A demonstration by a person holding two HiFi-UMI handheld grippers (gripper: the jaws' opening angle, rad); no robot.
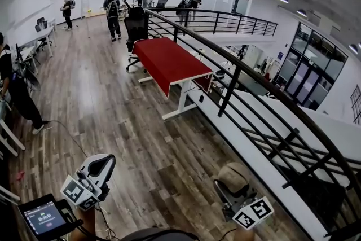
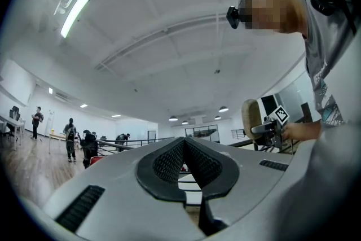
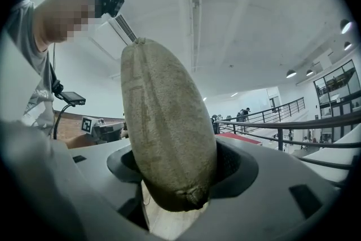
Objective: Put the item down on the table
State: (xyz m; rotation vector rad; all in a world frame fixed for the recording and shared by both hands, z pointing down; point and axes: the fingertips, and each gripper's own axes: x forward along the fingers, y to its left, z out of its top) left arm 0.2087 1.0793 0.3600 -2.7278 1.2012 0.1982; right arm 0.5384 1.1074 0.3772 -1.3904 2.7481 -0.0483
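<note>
My right gripper (image 3: 181,176) pinches the tan item (image 3: 163,121); left gripper (image 2: 184,162) pressed together, empty. Red table (image 1: 169,62) at twelve o'clock, railing (image 1: 240,71) at two.

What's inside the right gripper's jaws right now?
A tan, rough-textured oblong item stands upright between the jaws of the right gripper, clamped near its lower end. It covers the jaw faces that it touches, so how deep it sits cannot be seen.
</note>
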